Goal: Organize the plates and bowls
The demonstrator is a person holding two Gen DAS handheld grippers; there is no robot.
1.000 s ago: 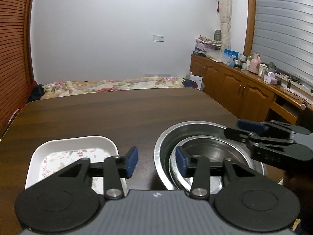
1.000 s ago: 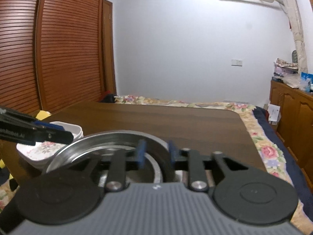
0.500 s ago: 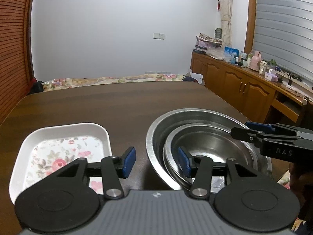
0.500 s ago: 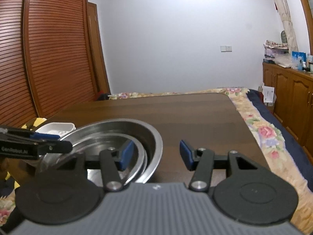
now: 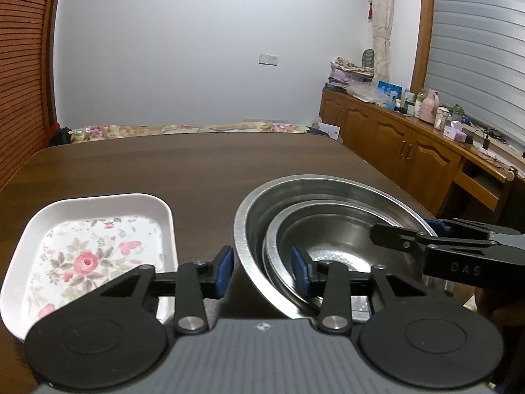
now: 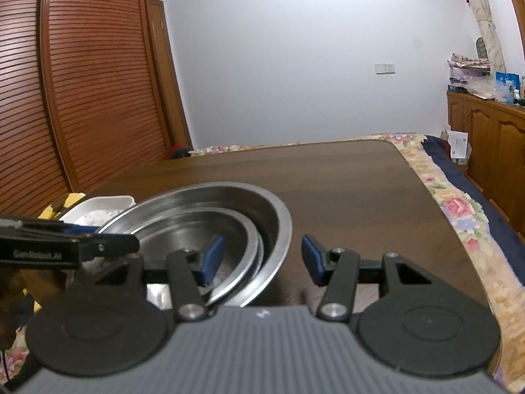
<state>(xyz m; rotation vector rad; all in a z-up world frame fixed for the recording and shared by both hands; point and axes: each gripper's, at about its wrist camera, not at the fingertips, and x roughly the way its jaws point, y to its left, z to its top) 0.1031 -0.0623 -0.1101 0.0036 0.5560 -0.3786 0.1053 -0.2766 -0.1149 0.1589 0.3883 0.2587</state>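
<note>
**Both grippers straddling the nested bowl rims**

While the stacked dishes are sitting near the table's near edge, both grippers are lining up on the bowls. Going left to right: white floral tray [image 5: 98, 249] is lying flat toward the near-left corner, long axis running front to back, open side up, untouched. Left gripper [image 5: 262, 271] is straddling the left rims of the large steel bowl [image 5: 328, 193] and the smaller steel bowl [image 5: 331, 229] nested inside it; its jaws have just been closing, rims between them, pads not visibly pressing yet, so spread. Right gripper [image 6: 261, 259] is straddling the right rims the same way, jaws apart, no pinch. Bowls are round, mouths up, no long axis; inner bowl is sitting off-centre, toward the near side. Likely setup is a two-sided lift of the stack. Table [image 5: 197, 164] otherwise bare.
</note>
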